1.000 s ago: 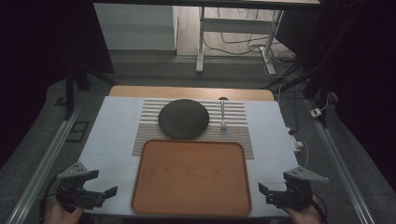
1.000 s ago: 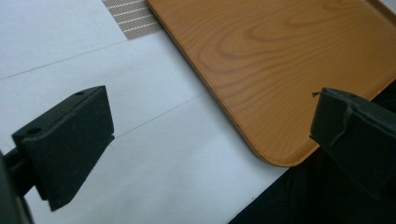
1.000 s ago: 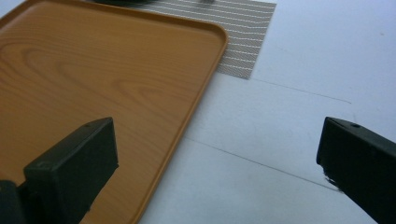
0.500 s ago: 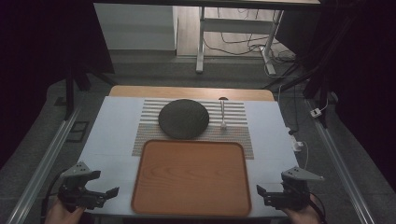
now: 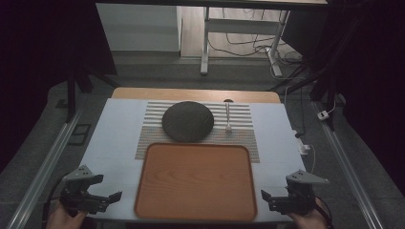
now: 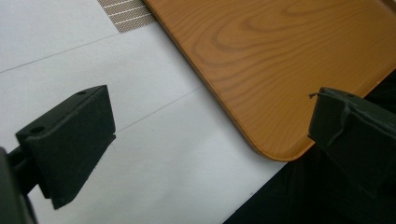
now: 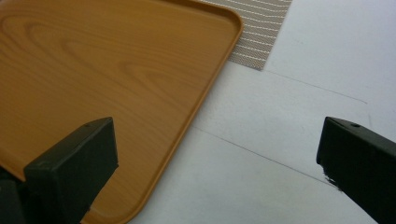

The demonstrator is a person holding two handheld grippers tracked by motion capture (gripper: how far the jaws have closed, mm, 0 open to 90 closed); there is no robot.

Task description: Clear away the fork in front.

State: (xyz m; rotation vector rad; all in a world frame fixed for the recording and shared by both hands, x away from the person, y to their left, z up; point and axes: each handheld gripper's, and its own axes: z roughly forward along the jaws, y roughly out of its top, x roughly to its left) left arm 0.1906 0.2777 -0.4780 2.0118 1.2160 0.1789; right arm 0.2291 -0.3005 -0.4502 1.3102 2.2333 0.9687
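An empty wooden tray (image 5: 193, 181) lies at the near middle of the white table. Behind it a dark round plate (image 5: 187, 120) and a spoon (image 5: 228, 117) rest on a striped placemat (image 5: 243, 138). My left gripper (image 5: 111, 197) is held open just left of the tray's near left corner. In the left gripper view that tray corner (image 6: 275, 140) sits between the wide-apart jaws of the left gripper (image 6: 212, 135). My right gripper (image 5: 266, 197) is open beside the near right corner. In the right gripper view the tray edge (image 7: 196, 107) runs between the jaws of the right gripper (image 7: 217, 163). Neither gripper holds anything.
The white table top (image 5: 114, 138) has bare strips left and right of the tray. Metal rails (image 5: 52, 152) run along both sides of the table. A white cable plug (image 5: 304, 148) lies at the right edge. A desk frame (image 5: 205, 43) stands on the floor beyond.
Both grippers have edged slightly inward toward the tray's near corners. The tray, plate and spoon have not moved.
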